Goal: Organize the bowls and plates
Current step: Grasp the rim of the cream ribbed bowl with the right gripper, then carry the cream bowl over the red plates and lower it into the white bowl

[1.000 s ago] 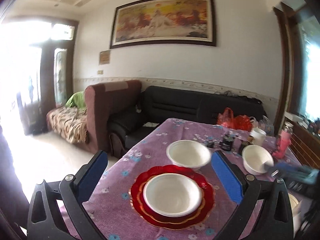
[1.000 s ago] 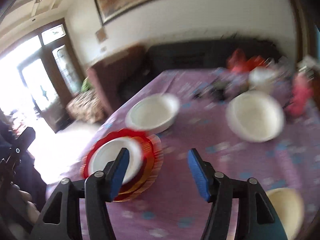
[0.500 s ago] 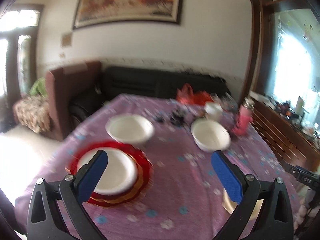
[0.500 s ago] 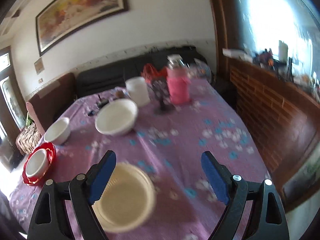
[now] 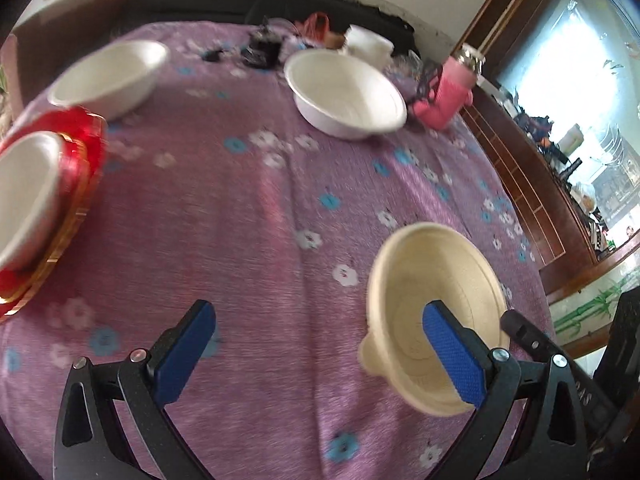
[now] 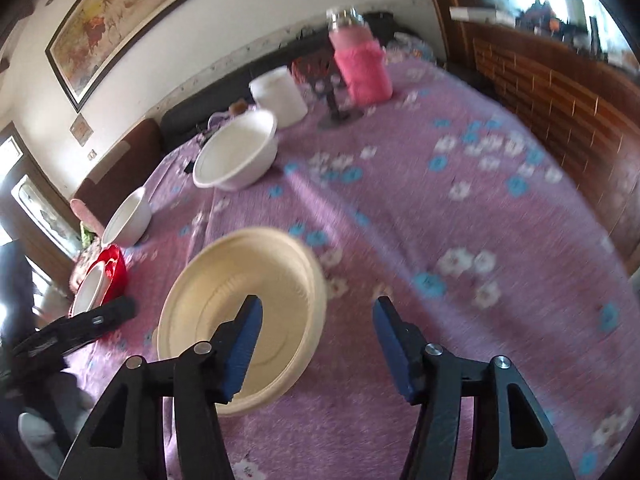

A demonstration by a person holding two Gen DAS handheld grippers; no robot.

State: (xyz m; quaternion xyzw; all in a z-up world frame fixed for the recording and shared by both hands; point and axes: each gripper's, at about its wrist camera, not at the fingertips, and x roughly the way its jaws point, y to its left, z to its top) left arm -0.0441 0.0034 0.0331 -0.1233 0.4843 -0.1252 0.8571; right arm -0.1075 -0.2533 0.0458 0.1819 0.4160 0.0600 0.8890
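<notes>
A cream bowl sits near the table's front right. My right gripper hovers over it with its jaws closing; its left finger hangs over the bowl's inside, and the near rim lies between the pads untouched. My left gripper is open above bare cloth, its right finger overlapping the cream bowl in view. A large white bowl stands farther back and a smaller white bowl at far left. A red plate carries another white bowl.
Purple flowered cloth covers the table. A pink bottle, a white cup and small dark items stand at the far end. A wooden cabinet runs along the right side, a dark sofa behind.
Both grippers have tipped down and swung right, toward the cream bowl, which now fills the near view. The right jaws are narrower than half a second ago.
</notes>
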